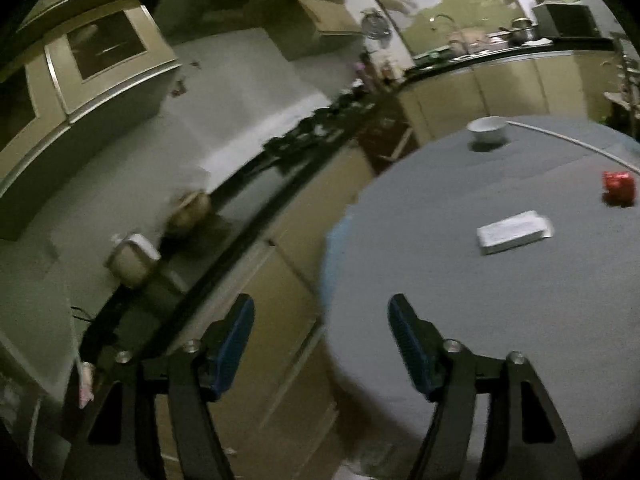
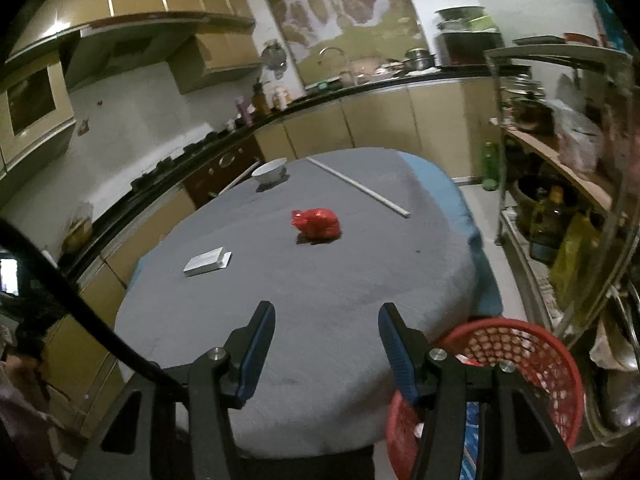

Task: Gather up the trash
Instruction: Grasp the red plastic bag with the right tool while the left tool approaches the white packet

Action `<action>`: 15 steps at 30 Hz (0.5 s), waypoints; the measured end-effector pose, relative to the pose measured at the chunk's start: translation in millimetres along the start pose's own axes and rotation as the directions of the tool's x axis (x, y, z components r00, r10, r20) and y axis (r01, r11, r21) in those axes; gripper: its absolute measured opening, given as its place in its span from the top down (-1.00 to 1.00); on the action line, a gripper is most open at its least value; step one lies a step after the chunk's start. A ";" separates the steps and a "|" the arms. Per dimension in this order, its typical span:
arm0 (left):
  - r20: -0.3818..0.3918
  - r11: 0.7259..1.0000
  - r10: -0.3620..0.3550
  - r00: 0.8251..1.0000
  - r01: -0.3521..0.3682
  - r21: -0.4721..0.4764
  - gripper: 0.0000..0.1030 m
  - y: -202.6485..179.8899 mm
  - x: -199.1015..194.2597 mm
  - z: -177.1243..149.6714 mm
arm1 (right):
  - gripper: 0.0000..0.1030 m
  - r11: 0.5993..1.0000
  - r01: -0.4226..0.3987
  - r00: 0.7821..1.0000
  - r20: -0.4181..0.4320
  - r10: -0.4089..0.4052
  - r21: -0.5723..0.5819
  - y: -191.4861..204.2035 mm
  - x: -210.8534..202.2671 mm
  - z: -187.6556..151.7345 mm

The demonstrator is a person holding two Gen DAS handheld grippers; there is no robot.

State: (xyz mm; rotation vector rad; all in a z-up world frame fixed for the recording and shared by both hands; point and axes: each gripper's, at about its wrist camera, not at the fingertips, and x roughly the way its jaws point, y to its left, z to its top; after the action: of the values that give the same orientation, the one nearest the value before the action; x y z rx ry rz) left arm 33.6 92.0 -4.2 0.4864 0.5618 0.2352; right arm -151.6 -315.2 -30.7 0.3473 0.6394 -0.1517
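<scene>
A crumpled red wrapper (image 2: 317,222) lies near the middle of the round grey-covered table (image 2: 320,340); in the left wrist view the red wrapper (image 1: 618,187) sits at the far right. A flat white box (image 2: 207,261) rests left of it, and the same white box (image 1: 513,232) shows ahead of the left fingers. My right gripper (image 2: 326,312) hangs open above the table's near edge, with nothing between its blue pads. My left gripper (image 1: 320,306) is open and empty over the table's left rim, half over the floor. A red mesh basket (image 2: 520,364) stands on the floor at the table's near right.
A white bowl (image 2: 271,171) and a long white rod (image 2: 358,186) lie at the table's far side. A dark counter (image 1: 248,208) with cabinets runs along the left wall. Metal shelving (image 2: 560,168) packed with bottles and pots stands at the right. A black cable (image 2: 80,312) crosses the right wrist view.
</scene>
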 end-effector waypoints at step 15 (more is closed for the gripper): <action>-0.084 0.936 -0.352 0.932 0.349 -0.042 -0.53 -54.8 64.1 15.8 | -0.12 0.999 -0.036 0.987 -0.159 0.034 -0.012 28.2 167.5 81.2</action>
State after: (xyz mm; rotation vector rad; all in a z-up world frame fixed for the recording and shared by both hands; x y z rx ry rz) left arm 99.8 60.8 -49.1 0.3427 0.7225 -0.0780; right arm 33.5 -323.7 -64.1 0.3586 0.7911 -0.0865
